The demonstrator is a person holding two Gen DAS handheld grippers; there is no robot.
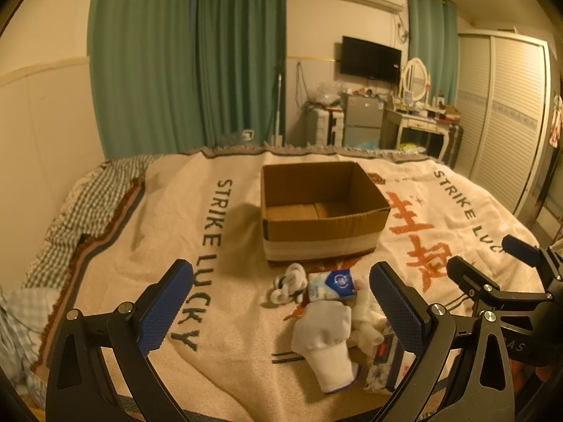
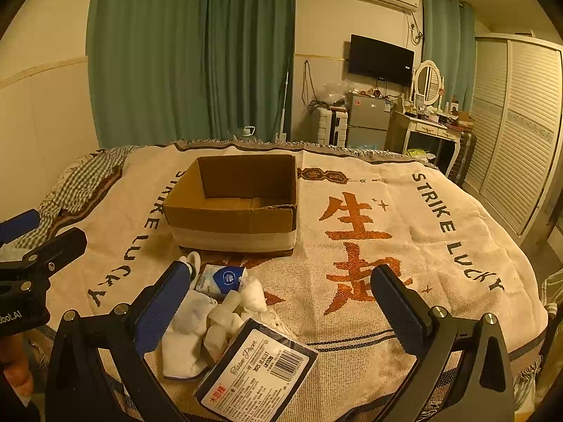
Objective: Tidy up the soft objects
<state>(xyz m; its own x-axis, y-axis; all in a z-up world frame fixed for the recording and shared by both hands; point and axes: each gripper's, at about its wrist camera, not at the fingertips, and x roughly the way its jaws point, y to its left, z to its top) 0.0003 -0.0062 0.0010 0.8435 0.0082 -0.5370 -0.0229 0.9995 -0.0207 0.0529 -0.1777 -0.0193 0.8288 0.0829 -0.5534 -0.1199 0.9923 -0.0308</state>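
An empty open cardboard box [image 1: 316, 207] [image 2: 235, 204] stands on a cream blanket. In front of it lies a pile: white socks [image 1: 325, 334] [image 2: 197, 327], a small blue-and-white tissue pack [image 1: 332, 283] [image 2: 221, 277], a white rolled item with dark marks [image 1: 288, 283] and a dark tissue pack with a label [image 1: 385, 362] [image 2: 257, 365]. My left gripper [image 1: 281, 313] is open, hovering above the pile. My right gripper [image 2: 281, 309] is open, just right of the pile. Each gripper shows at the edge of the other's view.
The blanket [image 2: 369, 246] with "STRIKE LUCKY" lettering covers a bed; a checked sheet [image 1: 88, 204] shows at the left. Green curtains [image 1: 183, 59], a wall TV, a small fridge, a dressing table and a wardrobe [image 2: 520, 123] stand beyond the bed.
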